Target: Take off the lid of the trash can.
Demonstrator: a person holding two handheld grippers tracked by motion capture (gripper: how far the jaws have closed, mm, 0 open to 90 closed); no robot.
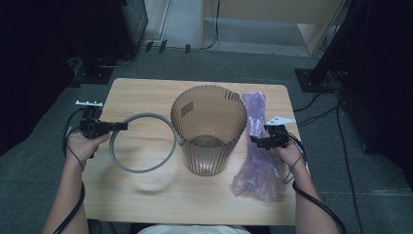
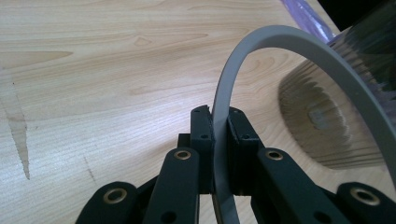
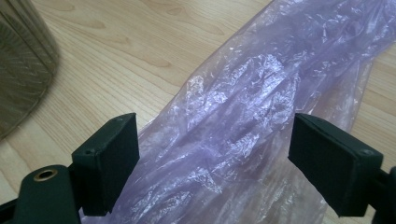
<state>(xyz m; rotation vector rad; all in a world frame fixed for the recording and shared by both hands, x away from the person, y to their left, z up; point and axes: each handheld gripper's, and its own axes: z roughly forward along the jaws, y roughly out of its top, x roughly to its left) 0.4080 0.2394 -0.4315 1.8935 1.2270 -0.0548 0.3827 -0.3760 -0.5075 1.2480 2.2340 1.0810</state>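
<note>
A grey ring (image 1: 142,142) hangs tilted over the left of the wooden table (image 1: 146,192), and my left gripper (image 1: 122,126) is shut on its left rim. In the left gripper view the pads (image 2: 201,135) clamp the grey ring (image 2: 285,42) edge-on. A ribbed, smoky see-through bin (image 1: 209,127) stands upright in the middle of the table. To its right lies a crumpled purple plastic bag (image 1: 255,170). My right gripper (image 1: 258,141) hovers over the bag with its jaws wide apart; in the right gripper view the purple bag (image 3: 233,126) lies below and between the pads (image 3: 109,158), untouched.
The ring's right side comes close to the bin's (image 2: 341,116) wall. Bare wood lies at the table's front left and along its far edge. Beyond the table are grey carpet, cables and dark equipment stands (image 1: 336,53).
</note>
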